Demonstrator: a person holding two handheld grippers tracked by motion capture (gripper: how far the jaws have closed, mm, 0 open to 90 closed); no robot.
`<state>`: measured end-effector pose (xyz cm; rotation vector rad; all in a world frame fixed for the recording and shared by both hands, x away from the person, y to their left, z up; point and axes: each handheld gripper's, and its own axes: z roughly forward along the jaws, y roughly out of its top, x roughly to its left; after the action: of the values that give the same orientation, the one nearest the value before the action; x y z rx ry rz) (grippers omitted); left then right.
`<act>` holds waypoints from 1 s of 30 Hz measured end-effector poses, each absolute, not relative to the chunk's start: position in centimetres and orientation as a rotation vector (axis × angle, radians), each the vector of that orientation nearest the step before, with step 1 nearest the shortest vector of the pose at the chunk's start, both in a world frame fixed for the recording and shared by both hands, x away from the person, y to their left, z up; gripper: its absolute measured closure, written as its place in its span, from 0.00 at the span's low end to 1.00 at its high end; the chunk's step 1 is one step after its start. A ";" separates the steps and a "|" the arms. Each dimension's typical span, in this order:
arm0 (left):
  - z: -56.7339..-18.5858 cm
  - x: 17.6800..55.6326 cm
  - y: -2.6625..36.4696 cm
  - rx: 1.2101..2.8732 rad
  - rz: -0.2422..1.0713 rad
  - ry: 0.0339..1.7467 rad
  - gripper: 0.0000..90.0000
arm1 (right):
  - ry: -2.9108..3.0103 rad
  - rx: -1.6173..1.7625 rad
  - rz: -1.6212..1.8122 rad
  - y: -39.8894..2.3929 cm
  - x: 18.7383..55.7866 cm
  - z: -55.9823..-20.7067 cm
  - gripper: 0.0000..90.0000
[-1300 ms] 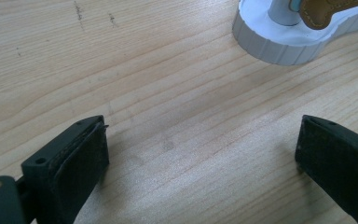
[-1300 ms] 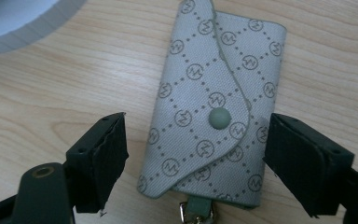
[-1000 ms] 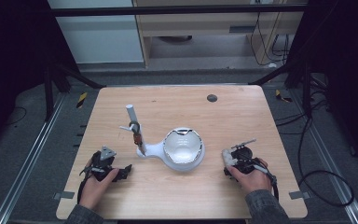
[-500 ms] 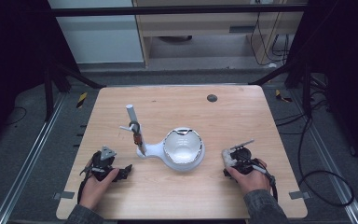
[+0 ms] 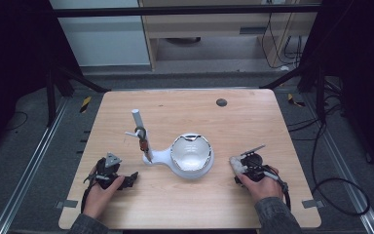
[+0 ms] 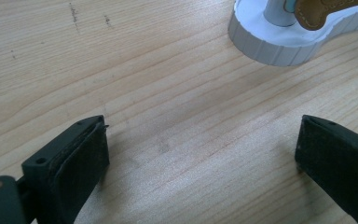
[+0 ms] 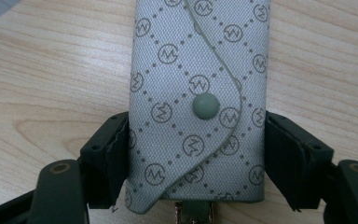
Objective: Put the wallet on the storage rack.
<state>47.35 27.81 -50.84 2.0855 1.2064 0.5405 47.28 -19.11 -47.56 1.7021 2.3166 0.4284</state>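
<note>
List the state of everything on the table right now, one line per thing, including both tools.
Key pouch: snap flap closed, lying on the table, clamped between the right tool's jaws.
Right tool: jaws have just been closing, now shut on the pouch's sides.
Left tool: open, nothing between its jaws, low over the table.
White stand: upright post, a brown strap hanging on it.

We're looking down on a light wooden table (image 5: 253, 122) with rounded corners at the middle of the frame, sitting on grey floor (image 5: 24, 146). A pale cabinet (image 5: 214, 24) runs along the top, black cables (image 5: 331, 175) loop at right, and dark frame legs (image 5: 58, 83) stand upper left.
</note>
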 end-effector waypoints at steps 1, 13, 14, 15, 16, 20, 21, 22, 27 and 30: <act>-50.8 47.4 27.8 2.086 0.541 1.206 0.02 | 2.320 1.699 0.424 -19.1 47.3 -47.5 0.32; -50.8 47.4 27.8 2.087 0.540 1.205 0.02 | 2.357 1.656 0.413 -19.1 47.3 -47.0 0.35; -50.8 47.4 27.8 2.086 0.541 1.204 0.02 | 2.360 1.647 0.411 -19.1 47.2 -46.8 0.35; -50.8 47.4 27.8 2.086 0.540 1.205 0.02 | 2.359 1.639 0.415 -19.1 47.1 -46.7 0.35; -50.8 47.4 27.8 2.087 0.540 1.204 0.02 | 2.360 1.622 0.418 -19.1 47.1 -46.5 0.35; -50.8 47.4 27.8 2.087 0.540 1.204 0.02 | 2.373 1.535 0.416 -19.0 46.8 -45.3 0.35; -50.8 47.4 27.8 2.087 0.539 1.204 0.02 | 2.375 1.517 0.412 -18.9 46.8 -45.0 0.35; -50.8 47.4 27.8 2.087 0.540 1.204 0.02 | 2.376 1.494 0.410 -18.9 46.7 -44.6 0.35; -50.8 47.4 27.8 2.087 0.539 1.203 0.02 | 2.380 1.396 0.415 -18.7 46.4 -42.8 0.35; -50.8 47.4 27.8 2.088 0.540 1.202 0.02 | 2.393 1.318 0.430 -18.5 46.2 -41.8 0.35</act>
<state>47.35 27.81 -50.83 2.0882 1.2019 0.5397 46.25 -18.51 -41.77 1.3180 2.3933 0.4296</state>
